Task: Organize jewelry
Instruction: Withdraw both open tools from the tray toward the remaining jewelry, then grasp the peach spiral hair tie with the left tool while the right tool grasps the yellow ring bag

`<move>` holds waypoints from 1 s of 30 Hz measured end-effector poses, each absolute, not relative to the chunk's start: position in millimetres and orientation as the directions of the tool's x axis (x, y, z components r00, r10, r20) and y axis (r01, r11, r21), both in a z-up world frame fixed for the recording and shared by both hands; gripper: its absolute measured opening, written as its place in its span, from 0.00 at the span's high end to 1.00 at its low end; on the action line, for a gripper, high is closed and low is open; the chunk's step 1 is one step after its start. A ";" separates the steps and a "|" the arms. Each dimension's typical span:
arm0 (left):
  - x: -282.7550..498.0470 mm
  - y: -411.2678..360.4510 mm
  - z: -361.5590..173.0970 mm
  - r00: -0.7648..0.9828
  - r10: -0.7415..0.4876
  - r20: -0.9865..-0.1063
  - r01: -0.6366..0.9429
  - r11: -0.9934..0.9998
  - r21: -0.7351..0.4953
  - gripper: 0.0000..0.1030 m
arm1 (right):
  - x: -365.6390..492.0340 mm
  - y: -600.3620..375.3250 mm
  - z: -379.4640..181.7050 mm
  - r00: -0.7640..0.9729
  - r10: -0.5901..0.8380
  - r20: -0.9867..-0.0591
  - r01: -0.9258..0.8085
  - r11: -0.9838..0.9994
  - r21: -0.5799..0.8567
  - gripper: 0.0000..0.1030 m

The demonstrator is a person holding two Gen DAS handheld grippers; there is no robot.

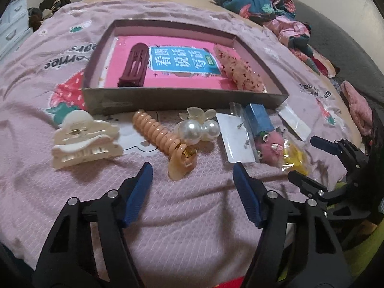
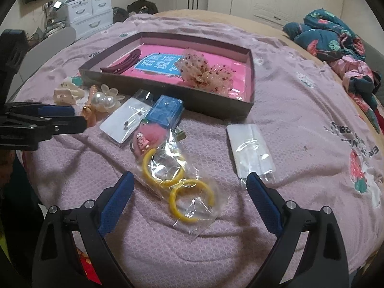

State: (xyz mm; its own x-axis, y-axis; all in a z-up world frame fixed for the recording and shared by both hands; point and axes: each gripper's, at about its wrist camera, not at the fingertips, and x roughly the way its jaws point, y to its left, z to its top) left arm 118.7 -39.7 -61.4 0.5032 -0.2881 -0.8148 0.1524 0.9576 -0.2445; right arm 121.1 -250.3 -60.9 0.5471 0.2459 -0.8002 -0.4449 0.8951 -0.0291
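Note:
In the left wrist view my left gripper (image 1: pixel 192 166) is open above the pink blanket. The near end of a peach spiral hair clip (image 1: pixel 168 144) lies between its fingertips, untouched. A cream claw clip (image 1: pixel 84 139) lies to the left, and a pearl clip (image 1: pixel 196 127) is just beyond. My right gripper (image 2: pixel 189 176) is open too. A clear bag of yellow rings (image 2: pixel 182 187) lies between its pads, apart from both. The grey box (image 1: pixel 182 98) holds a maroon clip (image 1: pixel 134 66) and a speckled pink hair piece (image 1: pixel 240 69).
An earring card in plastic (image 2: pixel 127 120), a small blue box (image 2: pixel 165 110), a pink fluffy charm (image 2: pixel 148 134) and a white packet (image 2: pixel 252 153) lie in front of the box. Bundled clothes (image 2: pixel 336 36) sit at the far right of the bed. White drawers (image 2: pixel 91 12) stand behind it.

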 end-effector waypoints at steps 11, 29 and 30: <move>136.2 -38.5 -67.4 0.516 -0.264 -0.815 0.113 0.964 -0.241 0.47 | 127.6 -237.4 -70.5 0.518 0.317 -0.795 -0.513 0.858 0.008 0.39; 118.1 -18.1 -72.7 0.521 -0.266 -0.811 0.108 0.963 -0.247 0.81 | 99.0 -250.0 -57.3 0.550 0.367 -0.750 -0.476 0.876 0.079 0.60; 116.7 -17.1 -71.7 0.521 -0.268 -0.810 0.111 0.963 -0.246 0.81 | 98.1 -250.8 -55.7 0.553 0.369 -0.747 -0.473 0.877 0.082 0.60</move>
